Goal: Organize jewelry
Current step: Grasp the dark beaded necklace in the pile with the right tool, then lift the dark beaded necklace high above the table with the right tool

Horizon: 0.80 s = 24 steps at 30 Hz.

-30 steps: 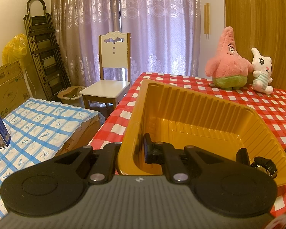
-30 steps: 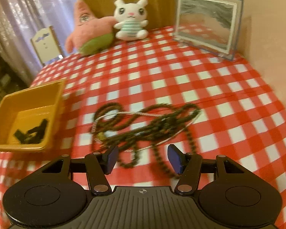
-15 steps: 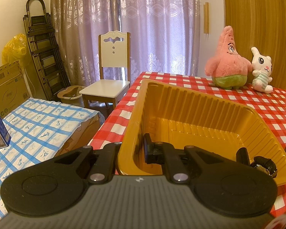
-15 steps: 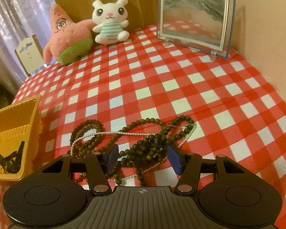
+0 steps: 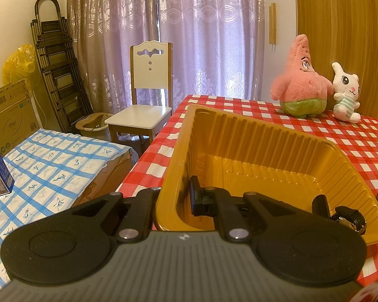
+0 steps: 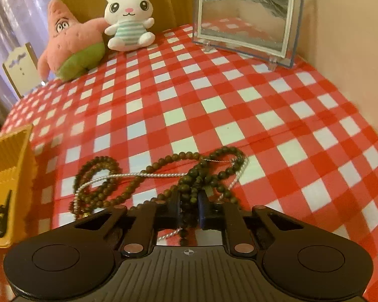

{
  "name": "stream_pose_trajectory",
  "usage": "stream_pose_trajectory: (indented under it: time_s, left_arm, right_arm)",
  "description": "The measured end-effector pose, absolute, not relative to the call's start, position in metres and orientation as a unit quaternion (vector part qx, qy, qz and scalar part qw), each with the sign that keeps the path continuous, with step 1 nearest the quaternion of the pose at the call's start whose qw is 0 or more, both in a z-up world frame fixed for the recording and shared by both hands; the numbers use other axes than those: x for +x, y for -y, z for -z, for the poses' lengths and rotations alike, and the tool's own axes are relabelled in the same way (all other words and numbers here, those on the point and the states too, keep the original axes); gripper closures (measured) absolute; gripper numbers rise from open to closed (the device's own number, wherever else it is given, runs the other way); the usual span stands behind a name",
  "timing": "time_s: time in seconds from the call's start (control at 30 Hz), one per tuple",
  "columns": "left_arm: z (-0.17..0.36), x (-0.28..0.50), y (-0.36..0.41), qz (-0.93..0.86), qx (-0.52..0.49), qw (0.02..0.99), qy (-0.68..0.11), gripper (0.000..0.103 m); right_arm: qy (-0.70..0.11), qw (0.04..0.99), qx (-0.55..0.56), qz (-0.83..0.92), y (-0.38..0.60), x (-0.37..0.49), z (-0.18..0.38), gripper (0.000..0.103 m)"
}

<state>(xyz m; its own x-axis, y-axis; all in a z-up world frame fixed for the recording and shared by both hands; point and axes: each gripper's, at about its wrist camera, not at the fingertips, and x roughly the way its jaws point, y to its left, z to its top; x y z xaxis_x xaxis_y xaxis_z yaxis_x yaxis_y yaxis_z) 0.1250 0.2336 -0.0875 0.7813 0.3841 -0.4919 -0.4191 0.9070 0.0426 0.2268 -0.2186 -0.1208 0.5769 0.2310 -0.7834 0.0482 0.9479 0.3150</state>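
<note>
A yellow plastic tray stands on the red checked tablecloth near the table's left edge. My left gripper is shut on the tray's near left wall. A black watch lies in the tray's near right corner. The tray's corner also shows at the left of the right wrist view. A tangle of dark brown bead strands and a thin pearl chain lies on the cloth. My right gripper is shut on a bunch of the bead strands at the tangle's near side.
A pink star plush and a white rabbit plush sit at the table's far side. A framed sand picture stands at the far right by the wall. A white chair, folded ladder and blue-checked bed lie left of the table.
My right gripper came down onto the bead tangle and its fingers closed on the beads. The left gripper and tray have stayed still.
</note>
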Motion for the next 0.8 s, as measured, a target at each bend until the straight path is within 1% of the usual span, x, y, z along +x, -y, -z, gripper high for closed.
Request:
stream_pose_trajectory:
  time_s: [0.1, 0.13, 0.37, 0.8]
  left_arm:
    - [0.088, 0.125, -0.234, -0.212, -0.034, 0.943, -0.253, 0.094]
    - [0.088, 0.125, -0.234, -0.213, -0.034, 0.943, -0.253, 0.094]
    - [0.088, 0.124, -0.232, -0.212, -0.034, 0.943, -0.254, 0.094]
    - [0.090, 0.124, -0.231, -0.211, -0.033, 0.943, -0.255, 0.094]
  right_arm:
    - [-0.455, 0.864, 0.194, -0.094, 0.226, 0.215, 0.108, 0.090]
    - [-0.453, 0.863, 0.198, -0.107, 0.227, 0.211, 0.103, 0.096]
    - [-0.439, 0.856, 0.211, -0.172, 0.238, 0.180, 0.066, 0.096]
    - [-0.317, 0.897, 0.230, -0.205, 0.269, 0.148, -0.026, 0.096]
